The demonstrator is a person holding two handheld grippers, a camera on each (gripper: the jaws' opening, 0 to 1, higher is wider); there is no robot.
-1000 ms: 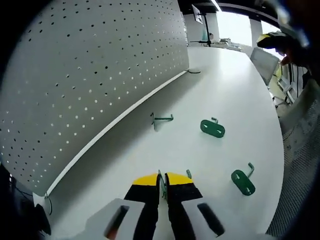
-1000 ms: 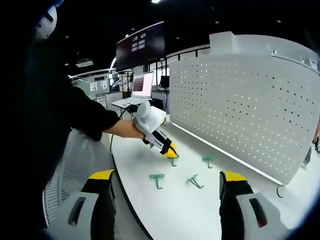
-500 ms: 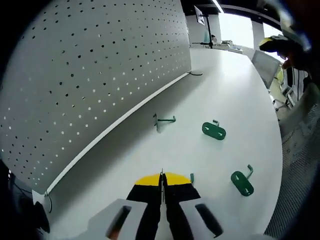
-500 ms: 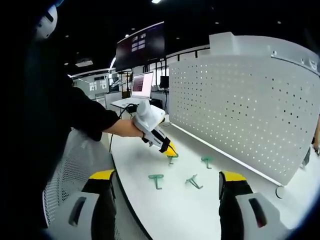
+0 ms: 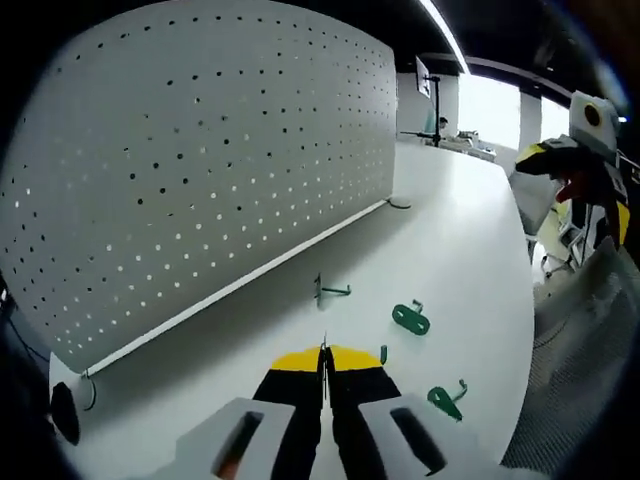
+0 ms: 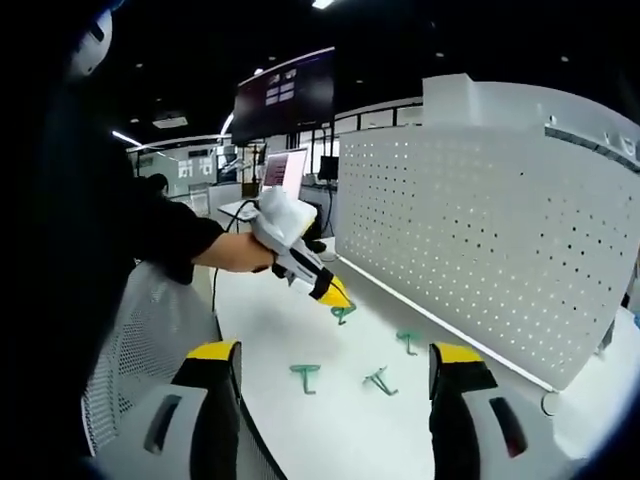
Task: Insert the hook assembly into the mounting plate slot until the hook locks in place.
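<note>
My left gripper [image 5: 323, 372] is clamped on one small green metal hook assembly [image 6: 343, 313], and over the last second I have lifted it off the white worktop [image 5: 460, 230]. A second ago the yellow tips were down at the surface; now, in the right gripper view, the left gripper [image 6: 335, 296] hangs in the air with the hook dangling from its tips, above the worktop and just in front of the white perforated mounting plate [image 5: 200, 180]. In the left gripper view only a thin green sliver shows between and beside the closed tips, so I cannot tell how squarely I hold it.

Three more green hooks lie on the worktop: one near the foot of the plate [image 5: 330, 291], one nearer the middle [image 5: 409, 318] and one toward the near edge [image 5: 445, 399].

My right gripper [image 6: 330, 400] stands wide open, holding nothing, well back from the plate.

I judge the pick-up done and the insertion not yet begun: the hook is clear of the plate, and it next has to be carried to a slot and seated.
</note>
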